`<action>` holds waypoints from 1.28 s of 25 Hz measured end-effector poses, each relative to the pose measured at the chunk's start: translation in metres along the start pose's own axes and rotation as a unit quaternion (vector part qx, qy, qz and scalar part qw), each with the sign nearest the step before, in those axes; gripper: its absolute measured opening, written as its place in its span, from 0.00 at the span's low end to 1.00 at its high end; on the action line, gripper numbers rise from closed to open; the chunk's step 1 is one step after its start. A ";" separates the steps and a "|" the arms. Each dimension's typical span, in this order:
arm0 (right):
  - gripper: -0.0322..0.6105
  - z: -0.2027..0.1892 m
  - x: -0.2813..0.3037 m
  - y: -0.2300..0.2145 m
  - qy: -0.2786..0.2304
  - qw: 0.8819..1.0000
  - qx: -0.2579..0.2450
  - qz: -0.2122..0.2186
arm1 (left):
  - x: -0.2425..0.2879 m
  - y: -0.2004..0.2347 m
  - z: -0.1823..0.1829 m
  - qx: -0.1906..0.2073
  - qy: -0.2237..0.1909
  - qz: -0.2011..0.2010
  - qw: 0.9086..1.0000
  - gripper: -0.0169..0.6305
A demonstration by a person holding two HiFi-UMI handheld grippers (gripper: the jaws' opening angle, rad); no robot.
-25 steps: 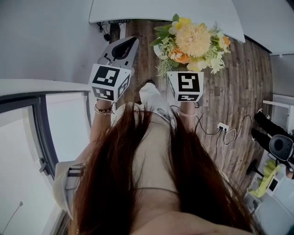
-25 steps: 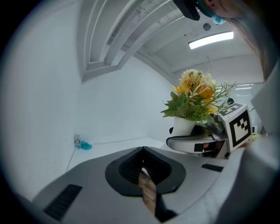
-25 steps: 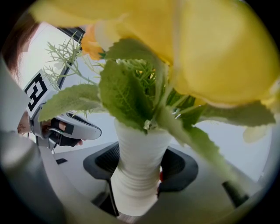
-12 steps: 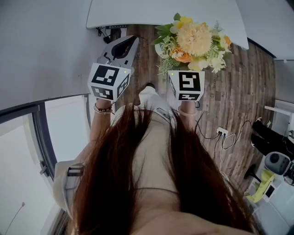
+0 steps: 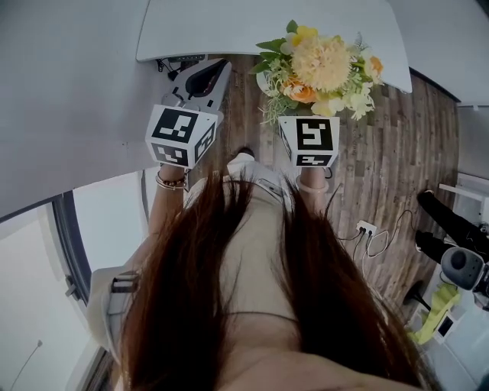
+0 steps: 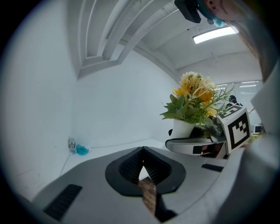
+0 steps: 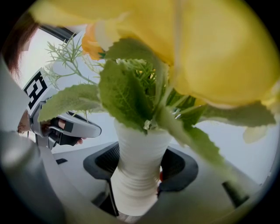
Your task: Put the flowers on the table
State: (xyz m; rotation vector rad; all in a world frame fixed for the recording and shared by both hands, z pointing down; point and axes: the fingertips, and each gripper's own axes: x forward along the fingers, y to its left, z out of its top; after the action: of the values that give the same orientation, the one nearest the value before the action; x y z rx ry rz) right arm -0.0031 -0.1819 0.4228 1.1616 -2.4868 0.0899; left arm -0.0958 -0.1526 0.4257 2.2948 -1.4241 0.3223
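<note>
white vase (image 7: 140, 148) of flowers (image 5: 325, 65) sits pinched in the right gripper (image 7: 139, 188) fingers, unplaced. left gripper (image 6: 143, 168) fingers pressed together, empty. table (image 5: 229, 19) lies ahead.

We see the left hand-held gripper (image 6: 142, 166) as smooth, matt grey plastic, with black, finely ribbed pads (image 6: 131, 167) set into it. The right hand-held gripper (image 7: 139, 177) has the same grey shell and dark grooved lining. The vase (image 7: 141, 148) looks like matt white ceramic with shallow rings around its body. The flowers (image 5: 325, 65) show soft, frilled petals and dull, slightly fuzzy leaves. The floor (image 5: 397, 153) is grained wood planking, and the bench (image 5: 252, 19) top is smooth, plain white.
</note>
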 end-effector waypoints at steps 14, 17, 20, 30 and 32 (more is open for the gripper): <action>0.50 0.003 0.001 0.008 -0.012 0.999 -0.002 0.035 | -0.011 0.000 0.001 0.005 0.000 0.037 0.999 0.03; 0.50 0.003 0.001 0.008 -0.015 0.999 0.000 0.037 | -0.011 -0.001 0.001 0.006 0.002 0.041 0.999 0.03; 0.50 0.004 0.001 0.008 -0.016 0.999 -0.002 0.039 | -0.011 0.000 0.003 0.007 -0.001 0.042 0.999 0.03; 0.50 0.002 0.002 0.007 -0.015 0.999 -0.001 0.038 | -0.013 0.005 0.004 0.007 -0.004 0.052 0.999 0.03; 0.50 0.003 0.003 0.006 -0.015 0.999 -0.001 0.037 | -0.013 0.005 0.005 0.006 -0.006 0.052 0.999 0.03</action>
State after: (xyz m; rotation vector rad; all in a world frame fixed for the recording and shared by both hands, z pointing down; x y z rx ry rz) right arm -0.0101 -0.1803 0.4221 1.0773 -2.5563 0.0902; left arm -0.1061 -0.1464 0.4167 2.2402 -1.5551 0.3508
